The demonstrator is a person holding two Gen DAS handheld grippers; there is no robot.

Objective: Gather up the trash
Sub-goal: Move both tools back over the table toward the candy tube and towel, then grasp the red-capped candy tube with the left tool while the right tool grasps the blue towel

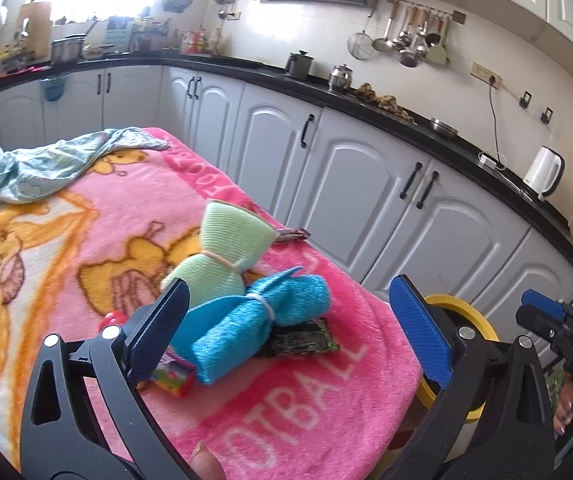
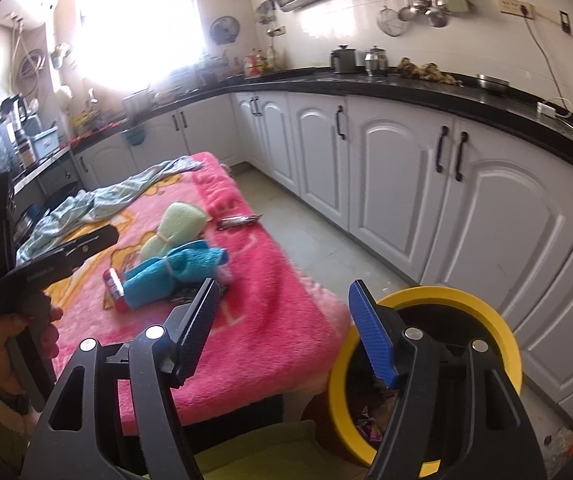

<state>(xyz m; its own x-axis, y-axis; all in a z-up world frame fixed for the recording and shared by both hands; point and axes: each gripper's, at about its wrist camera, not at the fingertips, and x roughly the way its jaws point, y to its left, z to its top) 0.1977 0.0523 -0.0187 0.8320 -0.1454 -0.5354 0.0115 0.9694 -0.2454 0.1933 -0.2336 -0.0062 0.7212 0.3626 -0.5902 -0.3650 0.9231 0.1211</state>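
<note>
On the pink blanket-covered table lie several pieces of trash: a dark snack wrapper under a blue towel roll, a colourful small box, a red item and a silver wrapper at the far edge. My left gripper is open and empty, just above the blue roll and dark wrapper. My right gripper is open and empty, hovering between the table edge and the yellow bin. The bin stands by the table's right corner with wrappers inside.
A green towel roll lies behind the blue one. A light teal cloth is crumpled at the table's far left. White cabinets and a black counter with a kettle run along the right.
</note>
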